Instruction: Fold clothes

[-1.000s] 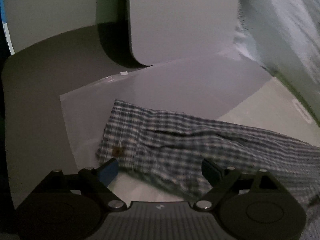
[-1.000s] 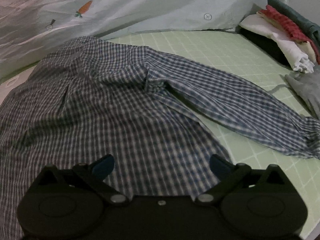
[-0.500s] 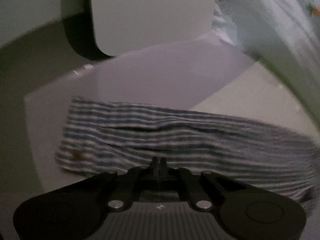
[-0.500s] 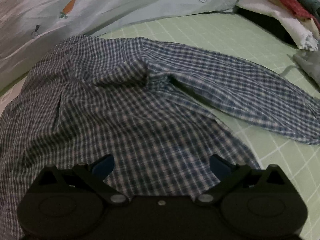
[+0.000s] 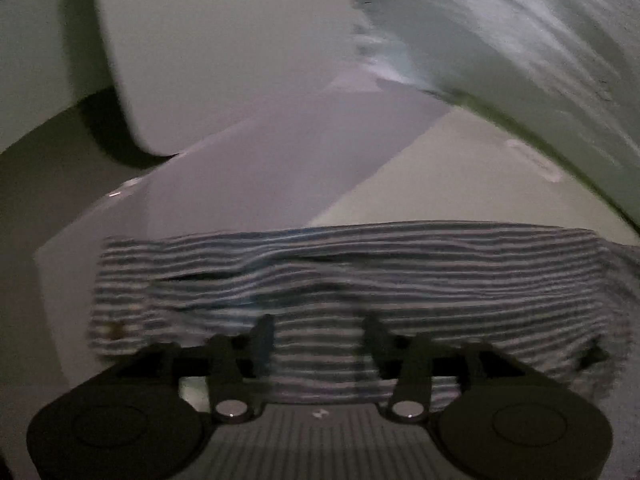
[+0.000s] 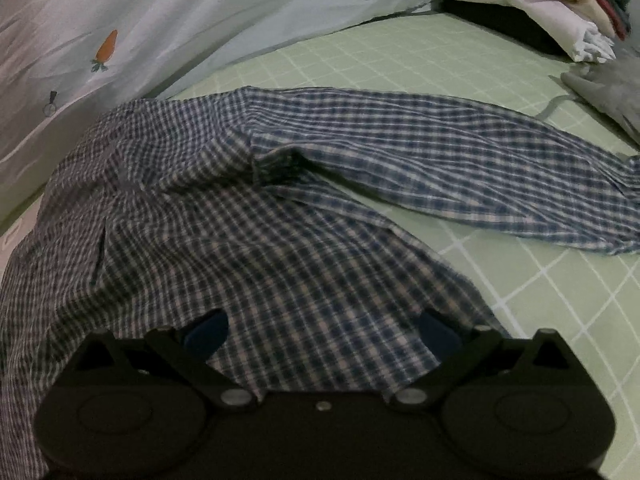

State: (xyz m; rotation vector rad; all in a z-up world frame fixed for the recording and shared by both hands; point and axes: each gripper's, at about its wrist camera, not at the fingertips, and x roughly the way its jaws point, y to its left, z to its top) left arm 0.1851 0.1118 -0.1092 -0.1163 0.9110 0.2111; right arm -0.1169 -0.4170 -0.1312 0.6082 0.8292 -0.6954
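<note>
A blue and white checked shirt (image 6: 248,240) lies spread on the green grid mat (image 6: 540,280), one sleeve (image 6: 460,164) stretched to the right. My right gripper (image 6: 320,332) is open over the shirt's lower hem. In the left wrist view the other sleeve (image 5: 340,280) lies across the frame, blurred by motion, its cuff at the left on a white sheet (image 5: 280,168). My left gripper (image 5: 316,336) is part open with the sleeve cloth between its fingers (image 5: 262,332).
A pale blue quilt with a carrot print (image 6: 160,32) runs along the back. Folded clothes (image 6: 560,4) are stacked at the far right, with a grey garment (image 6: 608,92) beside them. A white panel (image 5: 224,40) stands behind the white sheet.
My left gripper shut on the sleeve half a second ago and has now opened partway; the sleeve looks drawn across the view. My right gripper has moved closer over the hem, staying open.
</note>
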